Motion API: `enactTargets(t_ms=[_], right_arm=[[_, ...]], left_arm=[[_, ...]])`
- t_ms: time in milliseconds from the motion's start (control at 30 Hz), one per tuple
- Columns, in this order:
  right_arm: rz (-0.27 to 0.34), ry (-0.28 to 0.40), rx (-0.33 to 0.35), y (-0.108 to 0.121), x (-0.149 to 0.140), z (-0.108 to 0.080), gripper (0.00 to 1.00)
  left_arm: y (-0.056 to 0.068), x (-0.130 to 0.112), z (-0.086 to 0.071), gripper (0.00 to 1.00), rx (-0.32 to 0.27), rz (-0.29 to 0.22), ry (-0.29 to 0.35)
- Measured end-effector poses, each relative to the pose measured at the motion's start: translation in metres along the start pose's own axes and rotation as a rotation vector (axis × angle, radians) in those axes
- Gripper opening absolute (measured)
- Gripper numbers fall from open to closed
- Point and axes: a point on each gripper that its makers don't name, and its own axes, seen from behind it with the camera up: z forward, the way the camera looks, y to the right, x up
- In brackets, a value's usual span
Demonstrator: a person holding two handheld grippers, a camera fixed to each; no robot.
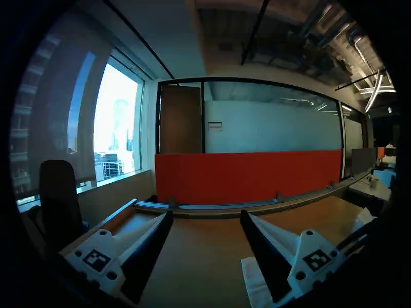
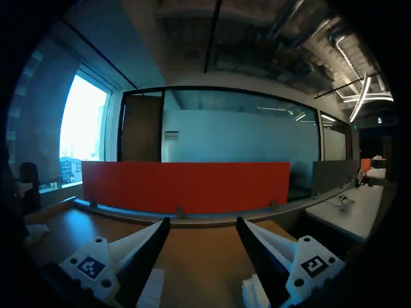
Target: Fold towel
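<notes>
Towel (image 2: 152,287) lies white on the wooden desk (image 2: 205,267), low beneath the right gripper (image 2: 203,222) and off to the right of the left gripper (image 1: 205,215); both grippers stand wide open, empty.

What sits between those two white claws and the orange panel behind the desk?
In the left gripper view, bare wooden desk and then a grey rail lie between the left gripper and the orange panel.

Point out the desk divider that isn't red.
It is the grey divider at the far right of the right gripper view. The much longer red divider spans the middle, straight ahead.
</notes>
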Motion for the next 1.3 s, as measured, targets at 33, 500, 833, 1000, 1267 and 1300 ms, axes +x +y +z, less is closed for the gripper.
enactTargets(t_ms=[33, 500, 833, 1000, 1267, 1300], right_arm=[[-0.006, -0.007, 0.003, -0.001, 0.002, -0.001, 0.99], [-0.109, -0.121, 0.218, -0.047, 0.002, -0.014, 1.0], [-0.155, -0.212, 0.386, -0.084, -0.016, -0.027, 1.0], [-0.171, -0.248, 0.415, -0.09, -0.032, -0.029, 1.0], [-0.2, -0.301, 0.454, -0.099, -0.065, -0.033, 1.0], [-0.203, -0.308, 0.459, -0.1, -0.069, -0.033, 1.0]], left_arm=[[0.002, 0.001, -0.001, 0.97, -0.004, 0.0, -0.002], [0.033, -0.007, -0.015, 0.97, -0.164, 0.064, -0.098], [0.049, -0.022, -0.028, 0.97, -0.269, 0.074, -0.163], [0.058, -0.036, -0.032, 0.97, -0.309, 0.08, -0.19], [0.072, -0.067, -0.034, 0.97, -0.349, 0.095, -0.237], [0.073, -0.071, -0.034, 0.97, -0.354, 0.096, -0.244]])
